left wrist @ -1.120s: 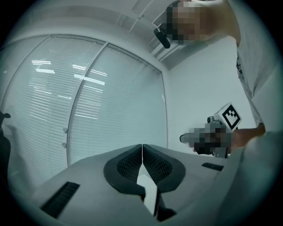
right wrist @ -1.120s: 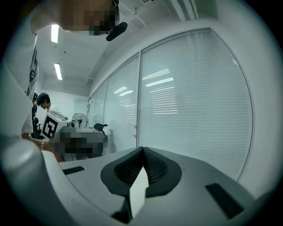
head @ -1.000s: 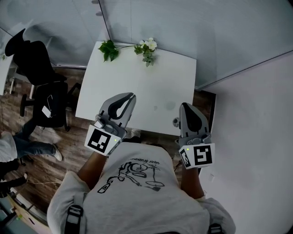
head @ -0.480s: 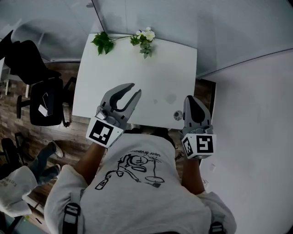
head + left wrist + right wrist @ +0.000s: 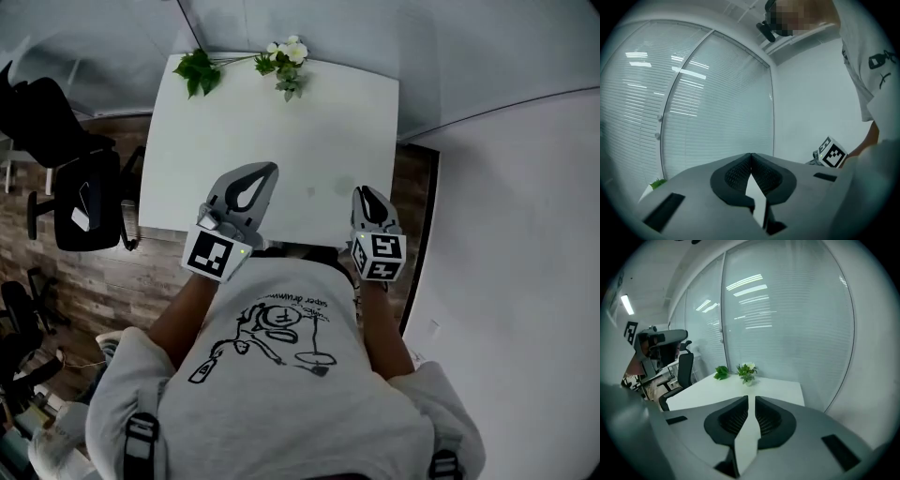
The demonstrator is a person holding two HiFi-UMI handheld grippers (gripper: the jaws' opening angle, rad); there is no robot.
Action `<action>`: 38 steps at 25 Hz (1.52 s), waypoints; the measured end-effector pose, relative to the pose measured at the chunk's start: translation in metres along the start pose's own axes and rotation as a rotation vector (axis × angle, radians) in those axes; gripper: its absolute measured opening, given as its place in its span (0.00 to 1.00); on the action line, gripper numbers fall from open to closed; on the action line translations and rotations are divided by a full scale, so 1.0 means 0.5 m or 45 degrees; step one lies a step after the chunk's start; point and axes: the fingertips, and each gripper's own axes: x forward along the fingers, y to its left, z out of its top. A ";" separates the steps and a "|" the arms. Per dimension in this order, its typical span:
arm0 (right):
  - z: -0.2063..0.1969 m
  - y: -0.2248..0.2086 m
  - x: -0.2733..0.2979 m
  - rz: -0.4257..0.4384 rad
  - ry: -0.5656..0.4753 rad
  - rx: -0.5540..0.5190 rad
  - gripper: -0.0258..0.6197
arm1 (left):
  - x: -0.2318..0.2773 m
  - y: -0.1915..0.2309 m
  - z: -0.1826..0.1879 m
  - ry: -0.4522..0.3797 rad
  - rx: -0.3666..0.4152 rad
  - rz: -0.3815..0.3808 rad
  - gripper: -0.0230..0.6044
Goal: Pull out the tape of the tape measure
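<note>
No tape measure shows in any view. The person stands at the near edge of a white table (image 5: 281,122) with a gripper in each hand. In the head view my left gripper (image 5: 270,170) is over the table's near left part, its tips touching and nothing between them; its own view (image 5: 750,154) shows the same. My right gripper (image 5: 364,190) is over the near right edge. In its own view (image 5: 751,398) the jaws are opening, with a narrow gap at the tips and nothing in it.
A sprig of white flowers (image 5: 286,61) and green leaves (image 5: 195,70) lie at the table's far edge, against a glass wall with blinds. A black office chair (image 5: 84,197) stands on the wood floor to the left. A white wall runs along the right.
The left gripper's jaws stood apart half a second ago and have closed. Both grippers have moved forward over the table's near edge. A small round thing by the right gripper is no longer visible.
</note>
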 end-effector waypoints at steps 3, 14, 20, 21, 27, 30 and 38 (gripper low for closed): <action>-0.070 -0.009 0.044 -0.007 0.089 0.078 0.15 | -0.003 0.002 -0.020 0.012 0.025 0.015 0.07; -0.264 -0.039 0.176 -0.096 0.367 0.172 0.26 | -0.037 0.028 -0.087 0.105 0.104 0.037 0.07; -0.325 -0.057 0.221 -0.134 0.465 0.254 0.38 | -0.058 0.032 -0.134 0.212 0.078 0.049 0.07; -0.331 -0.058 0.228 -0.136 0.477 0.267 0.40 | -0.057 0.033 -0.136 0.209 0.083 0.045 0.07; -0.343 -0.066 0.251 -0.173 0.546 0.278 0.44 | -0.051 0.043 -0.149 0.224 0.094 0.033 0.07; -0.353 -0.070 0.255 -0.172 0.570 0.285 0.44 | -0.048 0.046 -0.151 0.235 0.092 0.031 0.07; -0.365 -0.076 0.263 -0.152 0.595 0.223 0.43 | -0.044 0.051 -0.181 0.308 0.048 0.047 0.07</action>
